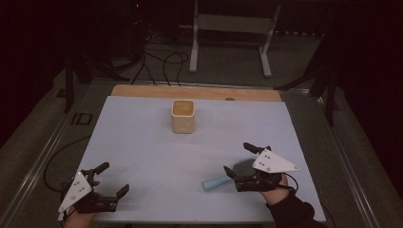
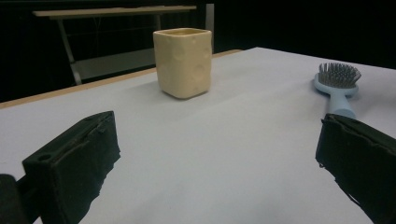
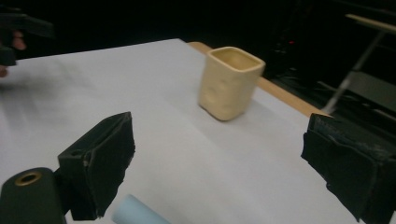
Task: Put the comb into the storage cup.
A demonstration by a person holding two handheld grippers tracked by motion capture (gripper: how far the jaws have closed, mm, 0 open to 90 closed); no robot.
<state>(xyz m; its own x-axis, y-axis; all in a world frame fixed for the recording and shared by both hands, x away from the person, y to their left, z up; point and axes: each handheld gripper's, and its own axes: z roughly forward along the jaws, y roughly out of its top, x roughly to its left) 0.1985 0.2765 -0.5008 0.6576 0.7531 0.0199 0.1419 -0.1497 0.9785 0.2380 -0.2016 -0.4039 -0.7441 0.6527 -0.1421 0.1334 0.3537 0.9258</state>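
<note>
While your right claw (image 1: 237, 159) hangs wide open over the pale blue hairbrush (image 1: 228, 175), holding nothing, the step in hand reads as the approach to a grasp. Hairbrush: lying flat on the table (image 1: 157, 156), near right, handle end between the jaws. Cream cup (image 1: 183, 116): upright, far centre (likely destination). Left claw (image 1: 114, 180): open, empty, near left. Next: lower and close on the handle.

Both grippers, the left gripper (image 1: 113, 179) and right gripper (image 1: 241, 160), have black jaws, grey triangular plates, trailing black cables; a dark sleeve (image 1: 294, 211) lower right.
</note>
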